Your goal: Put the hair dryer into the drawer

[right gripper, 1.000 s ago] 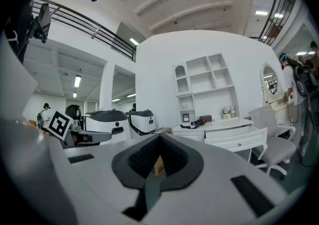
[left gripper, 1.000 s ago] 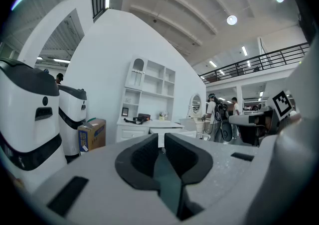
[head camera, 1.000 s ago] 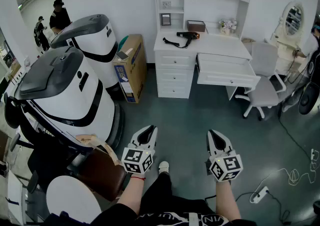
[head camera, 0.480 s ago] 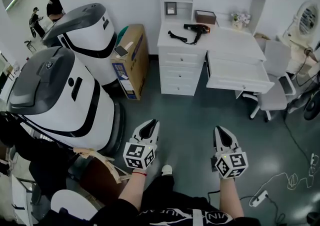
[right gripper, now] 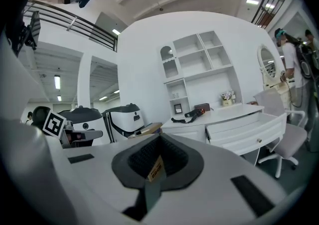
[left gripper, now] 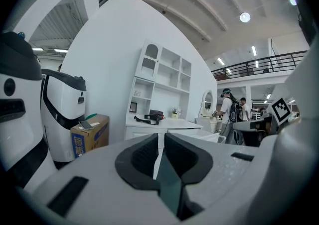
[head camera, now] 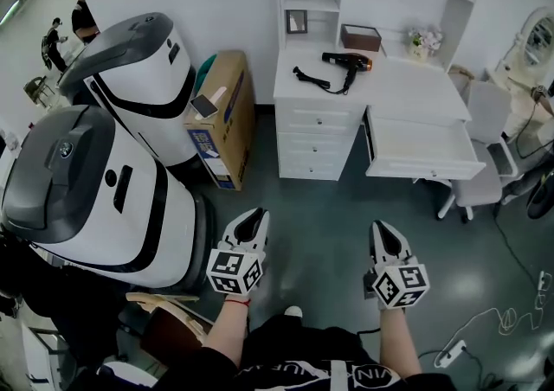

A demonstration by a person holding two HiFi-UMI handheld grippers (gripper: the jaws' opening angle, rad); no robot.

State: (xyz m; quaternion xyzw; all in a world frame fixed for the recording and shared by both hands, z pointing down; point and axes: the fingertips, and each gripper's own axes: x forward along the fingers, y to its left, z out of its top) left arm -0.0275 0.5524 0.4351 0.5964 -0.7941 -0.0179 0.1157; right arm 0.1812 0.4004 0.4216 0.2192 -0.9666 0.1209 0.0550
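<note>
Head view: the hair dryer (head camera: 348, 60) lies on the white counter (head camera: 407, 91), the drawer (head camera: 424, 149) below standing open. Well apart from both, the left claw (head camera: 249, 221) is slightly parted and empty, and the right claw (head camera: 382, 232) is pressed together.

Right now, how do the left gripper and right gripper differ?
The left gripper has its jaws slightly apart, a narrow slit between them; the right gripper has its jaws shut together. The right gripper shows a small orange label at its jaw seam; the left gripper shows none. Both are empty and point toward the white desk, well short of the hair dryer.
</note>
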